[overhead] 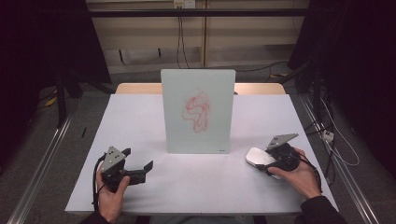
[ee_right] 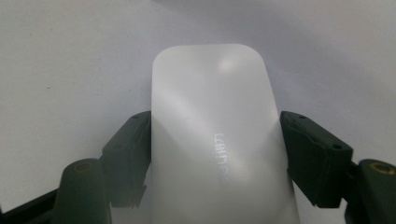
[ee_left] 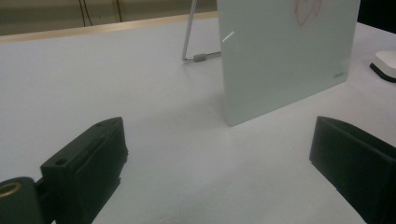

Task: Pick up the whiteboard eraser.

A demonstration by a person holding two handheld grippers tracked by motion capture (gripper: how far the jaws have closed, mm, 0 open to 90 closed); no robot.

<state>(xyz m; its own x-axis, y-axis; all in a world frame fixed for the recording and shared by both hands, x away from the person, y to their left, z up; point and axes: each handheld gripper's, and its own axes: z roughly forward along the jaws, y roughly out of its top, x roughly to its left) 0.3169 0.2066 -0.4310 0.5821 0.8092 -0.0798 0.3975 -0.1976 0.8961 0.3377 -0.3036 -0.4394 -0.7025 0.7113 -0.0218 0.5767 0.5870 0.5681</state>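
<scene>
A small glass whiteboard [overhead: 198, 112] stands upright in the middle of the table, with a red scribble [overhead: 197, 111] on its face. To its right lies a white eraser block [overhead: 255, 157] with a dark underside. My right gripper [overhead: 262, 162] is shut on it, one pad against each long side [ee_right: 215, 154]. In the right gripper view the eraser [ee_right: 212, 126] has a faint embossed word on top. My left gripper [overhead: 138, 158] rests low at the front left, open with nothing between its jaws [ee_left: 219, 144]. The board [ee_left: 280, 56] is ahead of it, and the eraser [ee_left: 387, 63] lies at the far right.
The table [overhead: 140, 116] has a white cover. A thin wire stand [ee_left: 189, 42] props the board from behind. Dark curtains and metal rails flank the table, and cables lie on the floor at the right.
</scene>
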